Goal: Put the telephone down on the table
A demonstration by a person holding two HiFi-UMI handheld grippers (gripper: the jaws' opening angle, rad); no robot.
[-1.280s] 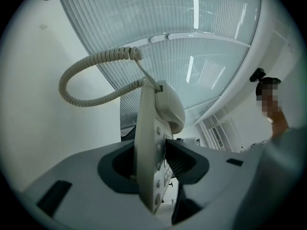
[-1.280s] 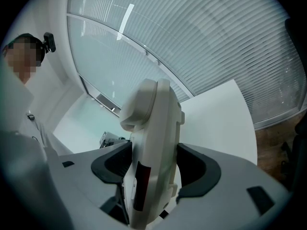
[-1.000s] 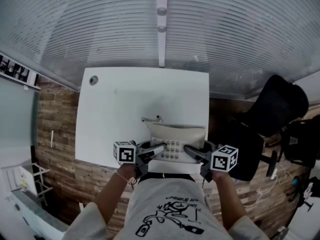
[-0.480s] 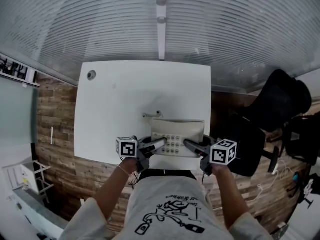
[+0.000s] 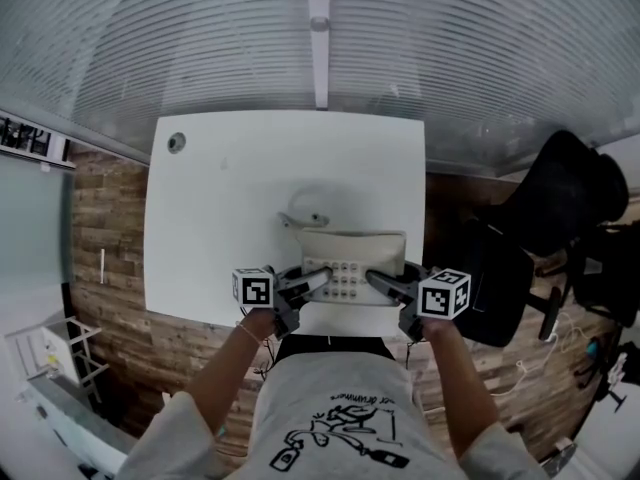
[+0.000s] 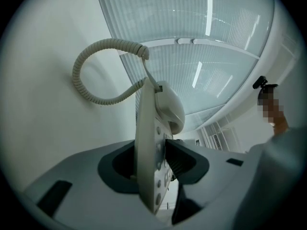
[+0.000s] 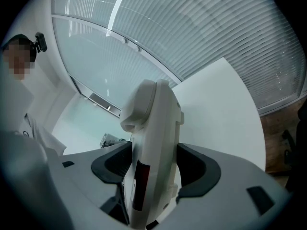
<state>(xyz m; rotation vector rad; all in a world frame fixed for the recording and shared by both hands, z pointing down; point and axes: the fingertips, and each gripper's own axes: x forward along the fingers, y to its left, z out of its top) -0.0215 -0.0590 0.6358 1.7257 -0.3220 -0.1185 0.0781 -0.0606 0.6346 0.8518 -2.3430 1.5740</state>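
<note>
At the near edge of the white table, the telephone is held from both sides. The left gripper clamps its left side. The right gripper, jaws set wider, clamps its right. The coiled cord loops out beyond it.

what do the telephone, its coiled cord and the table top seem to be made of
Telephone: probably moulded plastic, off-white, smooth with a slight sheen; rounded edges and seams show.
Coiled cord: likely a flexible plastic or rubber sheath, matte, in evenly ribbed coils.
Table: white, smooth top, perhaps laminate or painted board; no grain visible.
</note>
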